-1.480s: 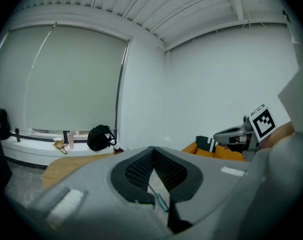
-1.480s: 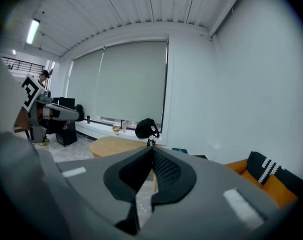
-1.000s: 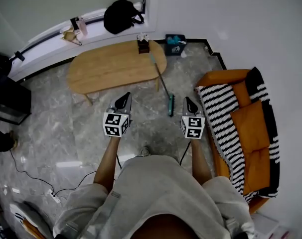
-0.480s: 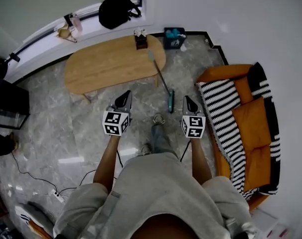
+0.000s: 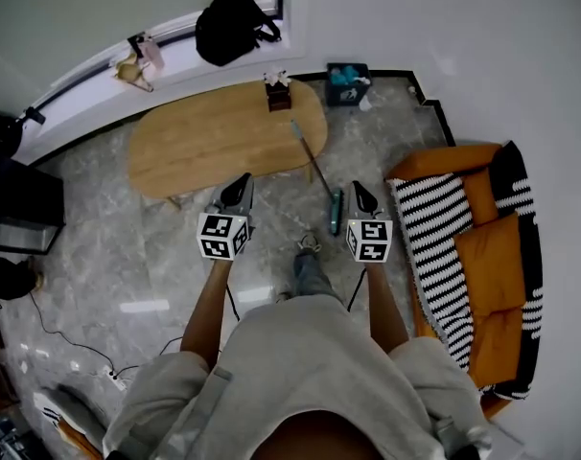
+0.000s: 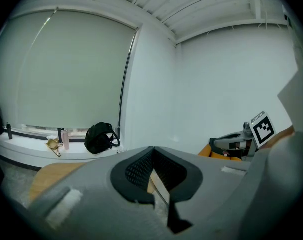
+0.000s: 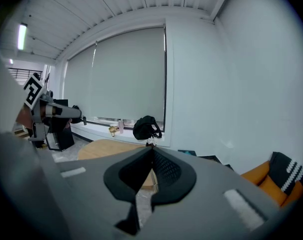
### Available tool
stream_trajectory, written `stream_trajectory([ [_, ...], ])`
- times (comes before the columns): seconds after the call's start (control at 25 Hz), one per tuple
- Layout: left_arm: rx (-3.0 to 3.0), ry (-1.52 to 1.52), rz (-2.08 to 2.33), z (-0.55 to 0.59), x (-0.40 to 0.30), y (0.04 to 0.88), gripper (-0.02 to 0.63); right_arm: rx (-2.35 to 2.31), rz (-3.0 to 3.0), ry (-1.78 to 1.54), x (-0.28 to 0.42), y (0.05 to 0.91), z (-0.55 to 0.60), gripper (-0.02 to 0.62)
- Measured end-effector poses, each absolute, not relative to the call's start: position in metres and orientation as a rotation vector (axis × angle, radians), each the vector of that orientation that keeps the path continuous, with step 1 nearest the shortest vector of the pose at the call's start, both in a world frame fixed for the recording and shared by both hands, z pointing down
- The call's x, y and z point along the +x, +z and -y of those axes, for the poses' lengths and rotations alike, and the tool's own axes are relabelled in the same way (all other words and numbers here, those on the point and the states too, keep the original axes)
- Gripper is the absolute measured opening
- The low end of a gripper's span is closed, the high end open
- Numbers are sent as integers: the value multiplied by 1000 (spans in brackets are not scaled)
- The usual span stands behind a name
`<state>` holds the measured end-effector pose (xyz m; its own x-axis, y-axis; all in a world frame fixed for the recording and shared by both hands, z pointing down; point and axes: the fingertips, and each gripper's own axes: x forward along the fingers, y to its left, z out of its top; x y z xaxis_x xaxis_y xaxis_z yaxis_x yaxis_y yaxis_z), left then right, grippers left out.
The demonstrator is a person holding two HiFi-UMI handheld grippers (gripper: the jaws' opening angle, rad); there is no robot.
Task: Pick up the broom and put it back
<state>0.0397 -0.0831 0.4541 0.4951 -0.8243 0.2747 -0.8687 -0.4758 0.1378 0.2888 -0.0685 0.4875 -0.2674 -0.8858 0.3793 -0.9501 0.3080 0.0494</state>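
Observation:
The broom [image 5: 315, 168] leans with its handle top against the right end of the oval wooden table [image 5: 204, 137]. Its teal head [image 5: 336, 213] rests on the marble floor. My right gripper [image 5: 360, 190] is shut and empty, just right of the broom head and above floor level. My left gripper [image 5: 241, 182] is also shut and empty, over the table's near edge and left of the broom. In the left gripper view the left gripper [image 6: 152, 149] shows its jaws meeting at the tips. The right gripper [image 7: 152, 149] looks the same in its own view, pointing at the table [image 7: 109, 149].
An orange sofa [image 5: 482, 257] with a striped blanket stands at the right. A black backpack [image 5: 233, 27] sits on the window ledge, a teal box [image 5: 346, 82] in the corner, a small holder [image 5: 278, 92] on the table. A black cabinet [image 5: 17, 204] stands left; a cable and power strip [image 5: 108, 379] lie on the floor.
The person has stepped forward toward the broom. Both grippers have come nearer to it, and the broom head now lies right beside the right gripper. Both stay shut.

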Motion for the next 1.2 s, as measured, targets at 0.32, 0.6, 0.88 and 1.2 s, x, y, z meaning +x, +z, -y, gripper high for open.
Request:
stream_trajectory([
  [0.32, 2444, 279, 1477, 160, 64, 454, -5, 1593, 2306, 290, 304, 485, 154, 0],
  [0.6, 2404, 294, 1508, 219, 85, 460, -5, 1528, 2336, 323, 311, 495, 221, 0],
  [0.88, 2363, 317, 1543, 250, 82, 471, -5, 1490, 2336, 350, 306, 513, 261, 0],
  [1.2, 2315, 347, 1565, 263, 55, 492, -5, 1467, 2324, 386, 292, 530, 276, 0],
])
